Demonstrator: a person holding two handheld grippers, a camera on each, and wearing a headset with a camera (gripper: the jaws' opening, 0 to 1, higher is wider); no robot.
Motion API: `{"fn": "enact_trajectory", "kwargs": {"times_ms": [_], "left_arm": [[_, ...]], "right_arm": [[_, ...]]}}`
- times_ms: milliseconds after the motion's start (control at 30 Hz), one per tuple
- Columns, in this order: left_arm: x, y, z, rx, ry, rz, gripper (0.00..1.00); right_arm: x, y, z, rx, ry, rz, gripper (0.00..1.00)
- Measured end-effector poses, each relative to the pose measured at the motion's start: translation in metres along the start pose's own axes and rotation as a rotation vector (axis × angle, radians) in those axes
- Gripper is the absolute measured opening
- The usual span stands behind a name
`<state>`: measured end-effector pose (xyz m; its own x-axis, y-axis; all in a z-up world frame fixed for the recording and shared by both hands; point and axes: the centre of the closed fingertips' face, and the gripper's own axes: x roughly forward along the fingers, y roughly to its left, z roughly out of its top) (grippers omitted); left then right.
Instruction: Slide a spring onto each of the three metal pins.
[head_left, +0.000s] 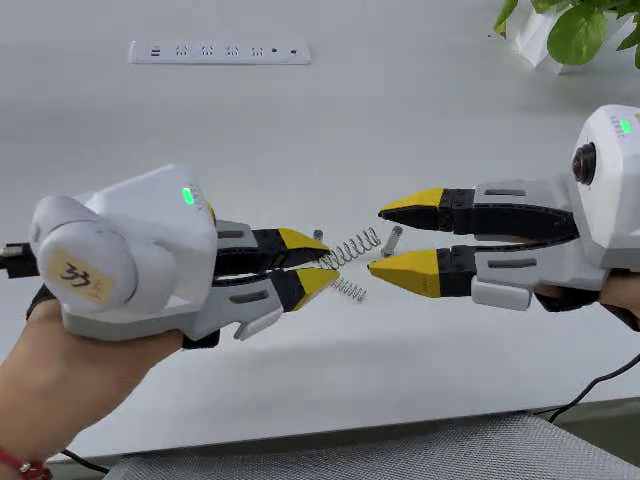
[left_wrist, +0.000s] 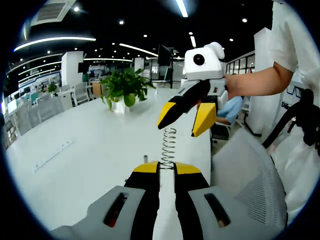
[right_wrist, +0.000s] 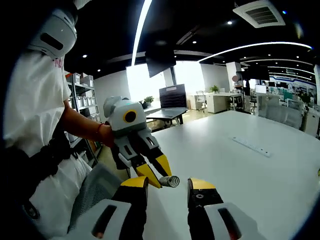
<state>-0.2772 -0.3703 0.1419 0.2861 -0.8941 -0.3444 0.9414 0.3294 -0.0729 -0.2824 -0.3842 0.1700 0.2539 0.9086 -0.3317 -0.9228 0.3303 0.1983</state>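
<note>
My left gripper (head_left: 325, 262) is shut on one end of a metal spring (head_left: 352, 247), which sticks out towards my right gripper (head_left: 378, 240). The right one is open, its yellow tips above and below a short metal pin (head_left: 392, 240) without touching it. A second pin (head_left: 318, 235) stands just behind the left tips. Another spring (head_left: 348, 289) lies on the white table (head_left: 300, 130) below them. In the left gripper view the held spring (left_wrist: 168, 145) rises from my shut left gripper (left_wrist: 167, 167) towards the right gripper (left_wrist: 185, 117). In the right gripper view the spring's free end (right_wrist: 170, 181) sits between my right gripper's (right_wrist: 168, 184) open jaws.
A white power strip (head_left: 218, 51) lies at the table's far edge, and a potted plant (head_left: 575, 30) stands at the far right corner. A black cable (head_left: 590, 395) hangs off the front right edge. A grey mesh chair back (head_left: 400, 450) is below the near edge.
</note>
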Motion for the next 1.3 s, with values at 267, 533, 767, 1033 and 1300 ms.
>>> {"fn": "enact_trajectory", "kwargs": {"times_ms": [267,533,767,1033,1300], "left_arm": [[-0.002,-0.005,0.015,-0.040,-0.067,-0.007,0.06],[0.001,-0.009,0.020,-0.050,-0.087,-0.022,0.06],[0.001,-0.010,0.020,-0.050,-0.089,-0.028,0.06],[0.002,-0.011,0.019,-0.052,-0.088,-0.038,0.06],[0.003,-0.015,0.018,-0.053,-0.084,-0.049,0.06]], "right_arm": [[0.000,0.001,0.013,0.058,-0.069,0.002,0.21],[-0.002,0.001,0.019,0.085,-0.098,0.014,0.13],[-0.002,0.001,0.019,0.091,-0.096,0.023,0.07],[0.001,0.005,0.021,0.069,-0.073,0.037,0.07],[0.006,0.012,0.023,-0.007,-0.012,0.050,0.06]]}}
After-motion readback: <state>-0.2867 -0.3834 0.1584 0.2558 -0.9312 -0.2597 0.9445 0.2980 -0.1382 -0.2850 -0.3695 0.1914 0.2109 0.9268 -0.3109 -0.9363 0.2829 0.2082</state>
